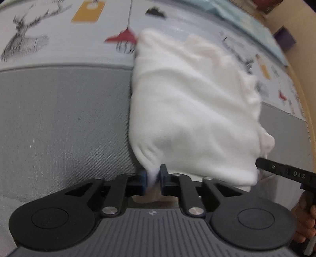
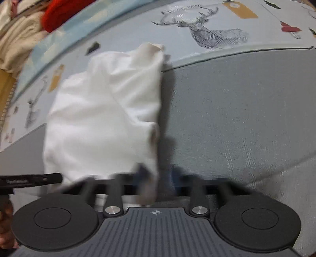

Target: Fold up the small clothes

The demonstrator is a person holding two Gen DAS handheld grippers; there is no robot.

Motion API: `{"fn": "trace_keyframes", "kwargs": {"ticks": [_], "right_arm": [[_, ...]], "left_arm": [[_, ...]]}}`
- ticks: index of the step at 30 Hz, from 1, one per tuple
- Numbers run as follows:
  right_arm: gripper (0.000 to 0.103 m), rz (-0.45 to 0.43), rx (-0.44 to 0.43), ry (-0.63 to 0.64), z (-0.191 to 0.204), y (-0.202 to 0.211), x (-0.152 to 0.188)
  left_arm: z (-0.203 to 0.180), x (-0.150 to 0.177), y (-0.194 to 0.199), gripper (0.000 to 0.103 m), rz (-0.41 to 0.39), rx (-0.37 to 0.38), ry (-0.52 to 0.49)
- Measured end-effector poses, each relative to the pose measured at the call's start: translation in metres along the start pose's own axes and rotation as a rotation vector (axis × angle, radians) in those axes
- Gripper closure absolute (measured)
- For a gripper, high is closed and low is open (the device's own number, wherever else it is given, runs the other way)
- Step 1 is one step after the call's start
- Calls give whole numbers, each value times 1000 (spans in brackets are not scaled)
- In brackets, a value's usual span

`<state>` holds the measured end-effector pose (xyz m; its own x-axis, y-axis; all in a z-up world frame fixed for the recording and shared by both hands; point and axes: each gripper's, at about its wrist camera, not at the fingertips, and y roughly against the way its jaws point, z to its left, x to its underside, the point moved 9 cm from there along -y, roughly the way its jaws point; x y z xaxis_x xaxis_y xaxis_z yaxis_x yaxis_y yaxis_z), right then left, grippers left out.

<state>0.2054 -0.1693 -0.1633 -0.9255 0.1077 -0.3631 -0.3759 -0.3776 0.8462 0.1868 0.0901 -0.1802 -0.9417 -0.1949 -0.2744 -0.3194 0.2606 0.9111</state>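
Observation:
A small white garment (image 1: pixel 193 110) lies partly folded on the bed, across a grey sheet and a printed cover; it also shows in the right wrist view (image 2: pixel 102 118). My left gripper (image 1: pixel 153 179) is shut on the garment's near left corner, cloth pinched between the blue pads. My right gripper (image 2: pixel 156 178) is at the garment's near right corner; its jaws stand apart and are blurred by motion, with cloth beside the left finger. The right gripper's finger (image 1: pixel 284 170) shows at the garment's near right edge in the left wrist view. The left gripper's finger (image 2: pixel 33 179) shows at the left in the right wrist view.
The grey sheet (image 2: pixel 246 122) covers the near bed. A pale printed cover (image 1: pixel 59 39) with deer and tag drawings lies beyond. A red item (image 2: pixel 61 11) and beige bedding (image 2: pixel 17 39) lie at the far left. A wooden bed edge (image 1: pixel 296 83) runs on the right.

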Motion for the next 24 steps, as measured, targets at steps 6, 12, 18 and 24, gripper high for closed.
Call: {"fn": "trace_keyframes", "kwargs": {"ticks": [6, 12, 18, 24], "right_arm": [[98, -11, 56, -47, -14, 2, -1], [89, 78, 216, 77, -25, -5, 13], [81, -167, 228, 19, -36, 61, -7], [24, -413, 202, 186, 4, 146, 5]], "left_arm": [[6, 18, -7, 86, 64, -74, -68], [7, 37, -5, 74, 113, -138, -162], [-3, 24, 61, 31, -115, -250, -265], [-49, 45, 136, 13, -436, -226, -272]]}}
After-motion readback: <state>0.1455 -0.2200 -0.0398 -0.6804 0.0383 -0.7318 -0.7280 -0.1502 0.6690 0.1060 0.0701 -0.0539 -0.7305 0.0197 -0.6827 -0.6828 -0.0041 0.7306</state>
